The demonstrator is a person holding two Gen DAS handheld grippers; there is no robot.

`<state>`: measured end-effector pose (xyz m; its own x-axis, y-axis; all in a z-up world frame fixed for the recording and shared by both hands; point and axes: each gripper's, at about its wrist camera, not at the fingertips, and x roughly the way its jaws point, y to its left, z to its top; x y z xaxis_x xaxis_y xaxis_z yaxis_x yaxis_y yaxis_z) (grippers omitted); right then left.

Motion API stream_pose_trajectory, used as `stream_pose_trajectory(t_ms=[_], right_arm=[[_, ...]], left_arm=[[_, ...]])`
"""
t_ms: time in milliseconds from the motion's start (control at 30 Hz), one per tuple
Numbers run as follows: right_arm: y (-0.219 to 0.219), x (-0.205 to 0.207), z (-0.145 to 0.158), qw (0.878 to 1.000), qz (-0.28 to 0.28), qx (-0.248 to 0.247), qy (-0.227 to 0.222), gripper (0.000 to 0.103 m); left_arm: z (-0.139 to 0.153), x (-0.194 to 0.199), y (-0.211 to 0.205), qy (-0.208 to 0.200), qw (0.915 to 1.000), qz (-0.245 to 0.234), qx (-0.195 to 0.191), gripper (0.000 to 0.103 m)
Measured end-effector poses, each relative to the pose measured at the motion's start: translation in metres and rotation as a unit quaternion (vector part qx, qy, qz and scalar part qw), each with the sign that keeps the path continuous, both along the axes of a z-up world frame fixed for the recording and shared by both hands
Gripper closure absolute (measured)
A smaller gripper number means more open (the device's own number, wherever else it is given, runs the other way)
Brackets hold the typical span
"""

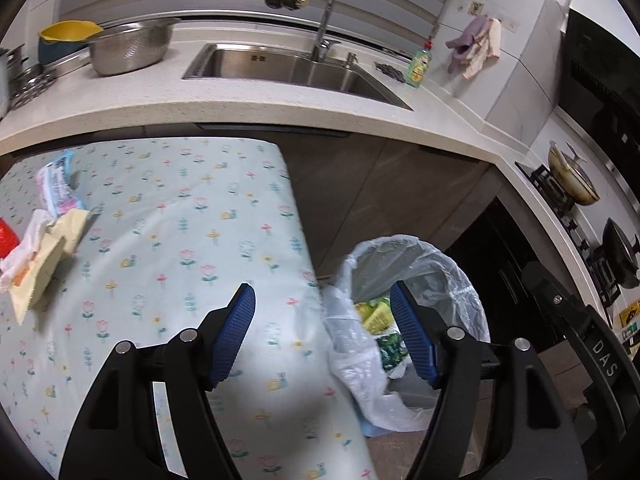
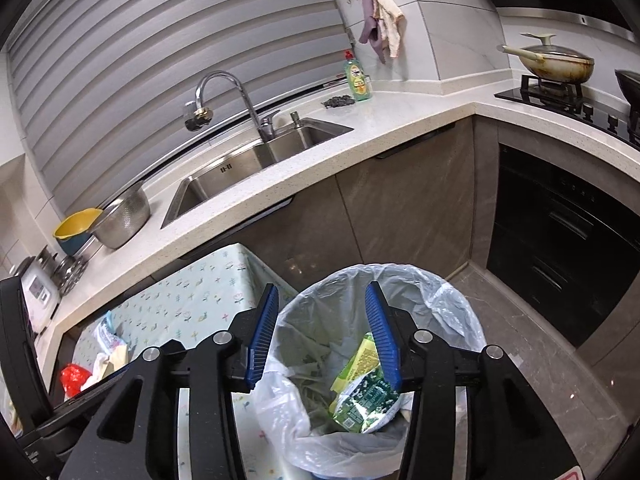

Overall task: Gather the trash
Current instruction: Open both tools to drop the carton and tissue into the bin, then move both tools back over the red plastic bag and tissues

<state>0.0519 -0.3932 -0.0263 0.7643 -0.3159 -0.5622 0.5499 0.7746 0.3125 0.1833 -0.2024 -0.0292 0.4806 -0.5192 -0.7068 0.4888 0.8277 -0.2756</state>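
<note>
A bin lined with a clear plastic bag (image 2: 452, 312) stands on the floor beside the table; it also shows in the left wrist view (image 1: 440, 276). Green snack wrappers (image 2: 360, 392) lie inside it, also seen from the left (image 1: 378, 318). My right gripper (image 2: 322, 336) is open and empty directly above the bin. My left gripper (image 1: 322, 332) is open and empty over the table's right edge. On the floral tablecloth (image 1: 180, 240), at the left, lie crumpled white and yellow paper (image 1: 40, 256), a pink-blue wrapper (image 1: 56, 188) and a red scrap (image 1: 6, 238).
The kitchen counter (image 1: 240, 100) runs behind with a sink (image 1: 280, 64), a steel colander (image 1: 128, 46), a yellow bowl (image 1: 66, 36) and a soap bottle (image 1: 418, 66). A stove with pans (image 2: 560, 68) is at the right. Cabinets (image 2: 400, 208) stand behind the bin.
</note>
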Motion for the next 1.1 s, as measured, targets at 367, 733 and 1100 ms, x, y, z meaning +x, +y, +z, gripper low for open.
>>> stream_pose_trajectory(t_ms=[367, 733, 1100], right_arm=[[0.081, 0.044, 0.011, 0.997, 0.081, -0.016, 0.005, 0.058], [0.199, 0.101, 0.014, 0.982, 0.183, -0.034, 0.023, 0.058], [0.315, 0.163, 0.0, 0.96, 0.269, -0.05, 0.062, 0.058]], left_arm=[[0.012, 0.029, 0.096, -0.024, 0.996, 0.086, 0.008, 0.037], [0.01, 0.063, 0.226, -0.025, 0.9821, 0.185, 0.021, 0.037], [0.002, 0.096, 0.341, -0.011, 0.9672, 0.252, 0.026, 0.016]])
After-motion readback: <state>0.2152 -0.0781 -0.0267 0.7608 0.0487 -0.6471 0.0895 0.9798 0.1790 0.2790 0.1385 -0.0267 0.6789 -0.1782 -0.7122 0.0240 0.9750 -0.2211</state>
